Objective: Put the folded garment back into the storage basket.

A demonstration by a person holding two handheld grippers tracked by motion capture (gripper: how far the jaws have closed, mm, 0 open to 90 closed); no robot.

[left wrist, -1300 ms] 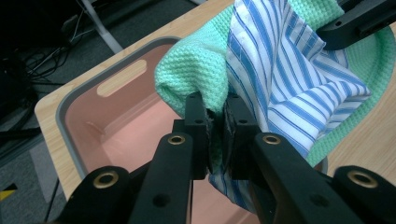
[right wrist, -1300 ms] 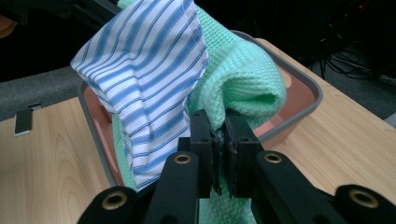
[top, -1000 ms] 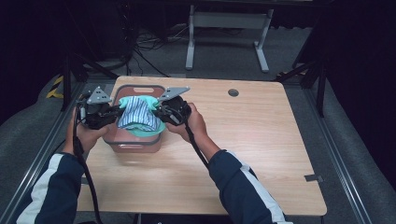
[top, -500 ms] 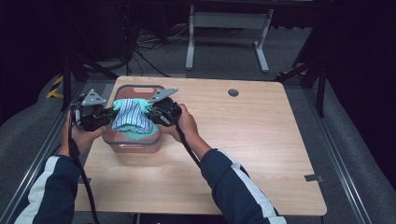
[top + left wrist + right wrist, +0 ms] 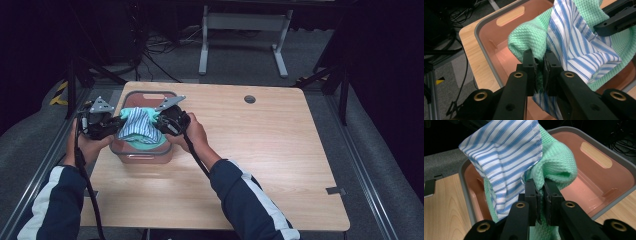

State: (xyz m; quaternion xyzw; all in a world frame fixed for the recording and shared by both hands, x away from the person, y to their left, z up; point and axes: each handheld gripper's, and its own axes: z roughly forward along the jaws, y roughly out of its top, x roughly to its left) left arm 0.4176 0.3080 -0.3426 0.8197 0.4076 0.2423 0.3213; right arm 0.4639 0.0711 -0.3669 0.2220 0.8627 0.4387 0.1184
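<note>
left gripper, right gripper clamp green cloth, striped cloth over pink bin.

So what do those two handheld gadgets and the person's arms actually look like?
Both the left gripper and the right gripper are black, each topped by a grey three-cornered plate. Their jaws carry brass-coloured rivets, and a black cable trails from each. The sleeves are navy with a white stripe.

A lab: dark curtains, floor cables, metal stand
</note>
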